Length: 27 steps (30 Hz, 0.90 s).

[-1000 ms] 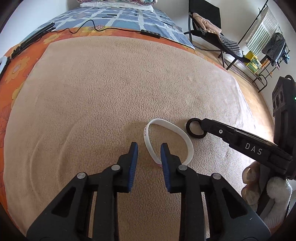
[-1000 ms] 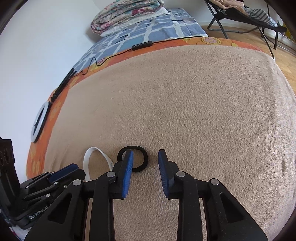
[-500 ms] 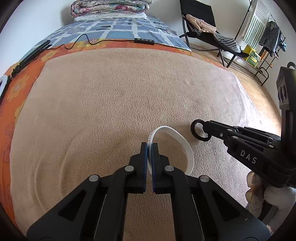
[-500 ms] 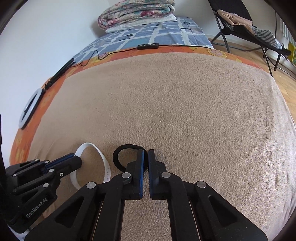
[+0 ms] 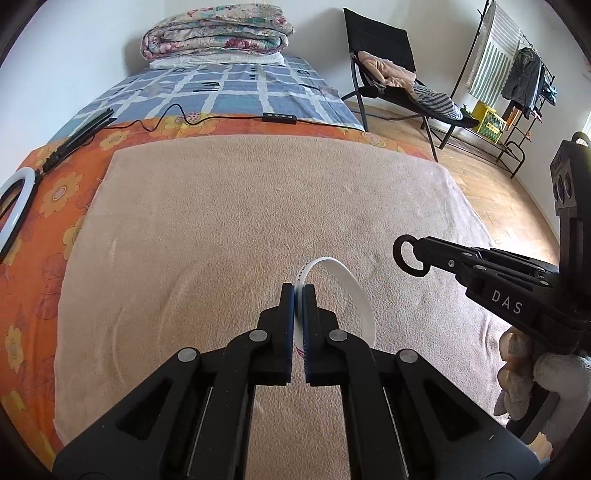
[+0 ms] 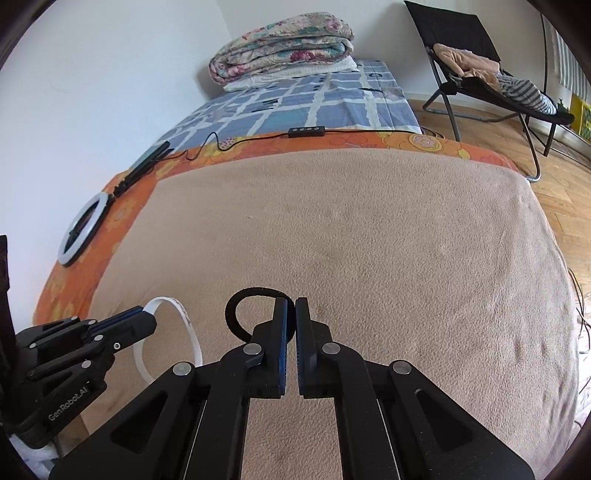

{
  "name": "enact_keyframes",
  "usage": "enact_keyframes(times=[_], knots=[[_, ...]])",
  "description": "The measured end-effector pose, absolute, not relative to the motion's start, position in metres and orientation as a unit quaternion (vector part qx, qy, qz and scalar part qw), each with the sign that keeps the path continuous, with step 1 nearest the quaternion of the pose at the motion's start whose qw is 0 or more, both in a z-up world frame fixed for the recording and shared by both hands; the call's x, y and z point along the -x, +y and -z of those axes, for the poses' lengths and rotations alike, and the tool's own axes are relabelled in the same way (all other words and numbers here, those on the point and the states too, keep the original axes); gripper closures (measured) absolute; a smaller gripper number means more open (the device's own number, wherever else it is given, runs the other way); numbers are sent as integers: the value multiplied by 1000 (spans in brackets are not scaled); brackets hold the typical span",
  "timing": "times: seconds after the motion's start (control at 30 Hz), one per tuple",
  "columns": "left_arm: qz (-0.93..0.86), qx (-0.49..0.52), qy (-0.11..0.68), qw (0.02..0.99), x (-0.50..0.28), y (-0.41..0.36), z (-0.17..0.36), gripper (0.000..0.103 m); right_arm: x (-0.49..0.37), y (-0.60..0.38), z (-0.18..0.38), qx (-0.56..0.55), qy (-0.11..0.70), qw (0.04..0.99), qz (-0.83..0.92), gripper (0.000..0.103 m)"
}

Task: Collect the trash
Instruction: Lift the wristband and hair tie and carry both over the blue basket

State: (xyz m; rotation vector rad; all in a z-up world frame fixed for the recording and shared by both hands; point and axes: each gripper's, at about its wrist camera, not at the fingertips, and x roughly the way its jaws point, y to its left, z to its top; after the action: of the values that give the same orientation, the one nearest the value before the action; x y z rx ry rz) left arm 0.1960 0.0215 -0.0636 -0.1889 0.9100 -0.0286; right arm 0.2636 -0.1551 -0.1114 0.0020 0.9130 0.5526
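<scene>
A fuzzy beige fleece blanket (image 5: 229,229) covers the near part of a bed, laid over an orange flower-printed sheet (image 5: 55,192) that shows along the left and far edges. Past it lies a blue-and-white checked cover (image 5: 229,88), and at twelve o'clock a folded floral quilt (image 5: 218,33) is stacked against the white wall. A black cable with an inline remote (image 5: 279,118) crosses the orange strip, and a white ring light (image 6: 83,229) lies flat at about nine o'clock near the wall. Off the bed at two o'clock, a black folding chair draped with clothes (image 5: 391,74) stands on the wooden parquet floor (image 5: 498,192), with a clothes rack (image 5: 517,74) beyond it.

The left gripper (image 5: 298,291) is closed down on a white flat plastic band loop (image 5: 351,284), pinching its left edge between the blue pads. The loop stands on edge rather than lying flat, and its long axis runs from the gripper out toward twelve o'clock, with the curve bulging toward three o'clock. It sits over the blanket's near middle; whether its lower edge touches the blanket I cannot tell.

Just beside it, toward three o'clock, the right gripper (image 6: 290,306) is clamped on a black elastic hair tie (image 6: 240,299). The ring pokes out past the fingertips toward eleven o'clock, its opening roughly facing the camera, close above the blanket.
</scene>
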Motion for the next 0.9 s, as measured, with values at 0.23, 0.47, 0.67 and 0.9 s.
enact_keyframes(times=[0.23,0.47,0.67,0.9], knots=[[27,82,417,905,-153,13,30,101,-227,-162,86,5,417,865,-278,100],[39,77,402,912,-106,6,3,101,-184,-168,69,20,405,866,-291,100],[44,78,396,914,-66,0,-8,101,-149,-180,59,20,402,864,-303,100],[50,71,393,915,-18,-10,-11,101,-106,-191,51,28,395,863,-313,100]])
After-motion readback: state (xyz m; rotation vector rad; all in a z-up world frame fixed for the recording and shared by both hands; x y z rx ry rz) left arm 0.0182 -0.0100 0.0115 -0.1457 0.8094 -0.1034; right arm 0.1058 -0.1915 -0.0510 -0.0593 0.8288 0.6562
